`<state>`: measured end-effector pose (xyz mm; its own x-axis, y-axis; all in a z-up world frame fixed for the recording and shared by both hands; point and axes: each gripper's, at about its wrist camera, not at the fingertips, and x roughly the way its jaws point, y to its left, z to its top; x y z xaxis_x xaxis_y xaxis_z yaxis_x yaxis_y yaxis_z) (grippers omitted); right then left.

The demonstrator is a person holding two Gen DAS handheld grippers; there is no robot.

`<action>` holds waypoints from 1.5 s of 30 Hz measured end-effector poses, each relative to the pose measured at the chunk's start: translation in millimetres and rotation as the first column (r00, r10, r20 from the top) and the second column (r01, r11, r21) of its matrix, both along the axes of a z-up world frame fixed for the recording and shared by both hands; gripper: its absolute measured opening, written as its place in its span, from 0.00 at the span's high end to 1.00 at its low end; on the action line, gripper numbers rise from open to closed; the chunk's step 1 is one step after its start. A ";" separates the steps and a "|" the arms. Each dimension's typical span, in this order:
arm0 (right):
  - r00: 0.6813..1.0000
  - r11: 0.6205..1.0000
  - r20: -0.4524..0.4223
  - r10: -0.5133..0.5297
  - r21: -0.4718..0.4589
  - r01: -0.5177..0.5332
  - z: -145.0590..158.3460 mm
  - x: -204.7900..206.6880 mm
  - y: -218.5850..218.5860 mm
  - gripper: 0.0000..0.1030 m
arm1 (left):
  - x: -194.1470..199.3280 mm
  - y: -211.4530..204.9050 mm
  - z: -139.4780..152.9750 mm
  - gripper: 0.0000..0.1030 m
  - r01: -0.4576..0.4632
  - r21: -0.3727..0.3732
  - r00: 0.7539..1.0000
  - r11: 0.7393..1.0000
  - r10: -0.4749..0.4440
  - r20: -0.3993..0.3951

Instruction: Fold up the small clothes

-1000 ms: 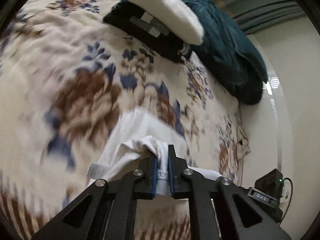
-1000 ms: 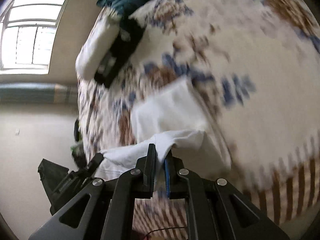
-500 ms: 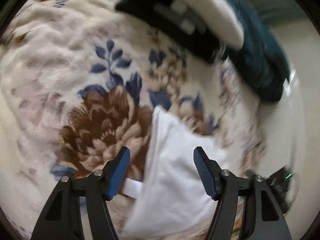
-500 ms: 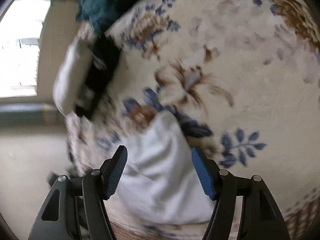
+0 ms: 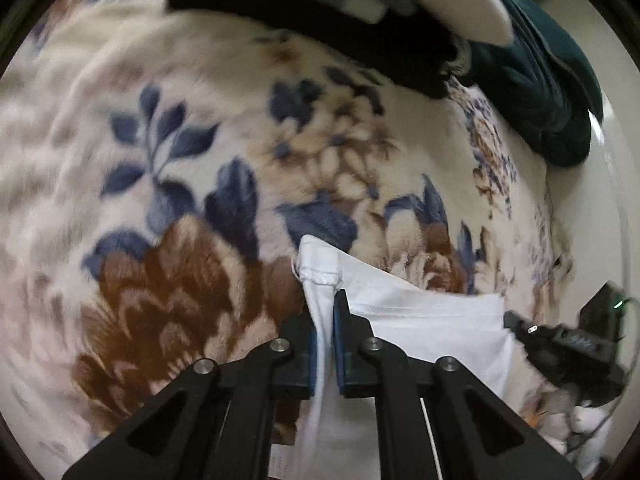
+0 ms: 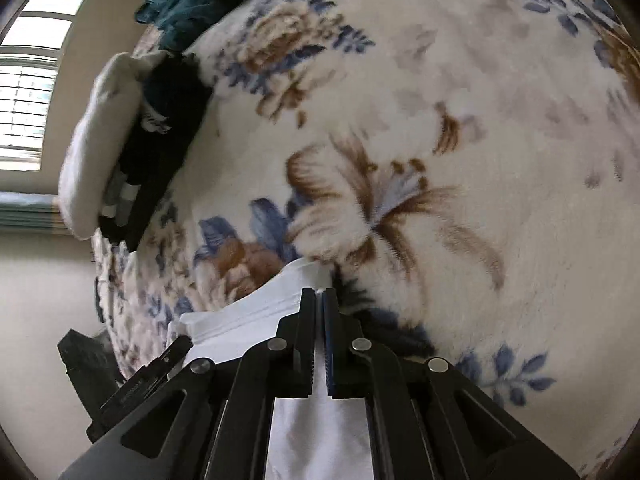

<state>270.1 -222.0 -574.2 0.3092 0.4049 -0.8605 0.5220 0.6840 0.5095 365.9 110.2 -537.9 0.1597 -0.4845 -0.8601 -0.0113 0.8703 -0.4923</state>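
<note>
white garment on blue-brown floral blanket

Both grippers, the left gripper and right gripper, are black with blue pads and silver screws behind.

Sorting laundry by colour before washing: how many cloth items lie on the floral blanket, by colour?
White: 2, the white garment and the white folded piece
Black: 1, the black garment
Teal: 1, the teal garment
Total: 4

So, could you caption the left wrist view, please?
Left gripper closing on a white garment atop a floral blanket.
</note>
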 end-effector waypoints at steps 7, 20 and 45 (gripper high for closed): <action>0.998 0.988 -0.054 -0.043 0.149 0.050 6.0 -36.7 -20.4 0.62 | 3.3 11.7 3.5 0.79 -0.029 -0.069 0.999 0.997 0.027 -0.032; 0.992 0.983 -0.085 -0.092 0.149 0.104 3.8 -53.2 -38.0 0.49 | 15.1 10.4 10.2 0.72 0.029 -0.052 1.000 0.998 -0.029 -0.006; 0.976 0.977 -0.088 0.197 0.101 -0.188 -6.7 41.0 -9.3 0.43 | 32.3 13.9 0.0 0.92 -0.010 0.040 1.000 0.999 0.009 0.018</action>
<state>311.1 -231.3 -580.9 0.1343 0.5275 -0.8389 0.4353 0.7291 0.5282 398.2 124.1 -537.9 0.1799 -0.4482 -0.8756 -0.0109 0.8892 -0.4574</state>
